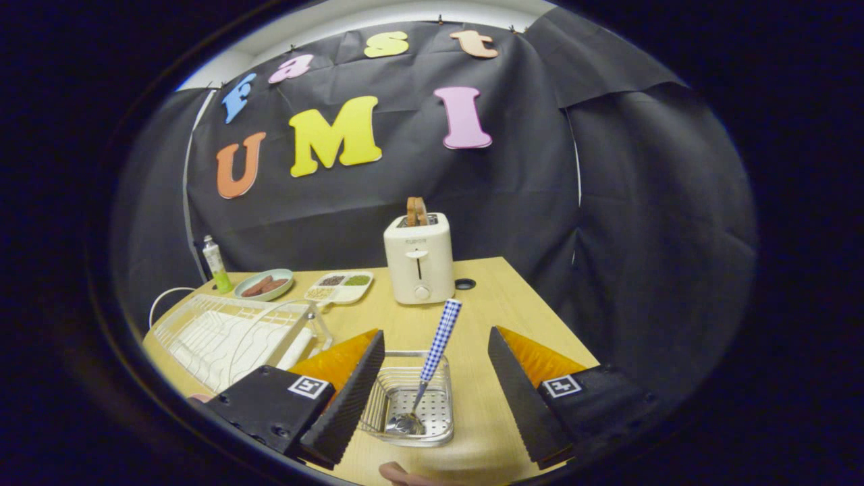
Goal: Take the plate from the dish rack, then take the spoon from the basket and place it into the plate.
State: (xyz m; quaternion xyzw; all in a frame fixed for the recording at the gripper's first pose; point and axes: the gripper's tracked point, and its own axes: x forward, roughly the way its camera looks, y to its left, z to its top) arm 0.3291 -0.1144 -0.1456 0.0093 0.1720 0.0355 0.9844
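1. The gripper hung over the near part of the table, its fingers spread wide and clasping nothing.
2. Between the fingers sat the basket, a small wire one with a perforated floor, resting flat on the wood.
3. The spoon stood tilted in it: the metal bowl lay on the basket floor at the near corner, and the checked handle leaned up over the far rim, toward the toaster.
4. The rack lay beside the left finger, a white wire frame; I could not tell whether a plate stood in it or where the plate was.
5. Beyond the rack sat a dish of food, a divided tray and a bottle, all well apart from the basket.
6. The spoon looked light and stiff, so weight should not trouble the grip. The bowl looked smooth and likely slippery, and it lay low inside the wire, hard to reach.
7. The handle seemed the better hold: it stood free of the rim, and the fingers could close across its upper half without touching the basket.
8. Because it leaned, a pinch might tip or roll it, so closing squarely across the handle seemed wise.
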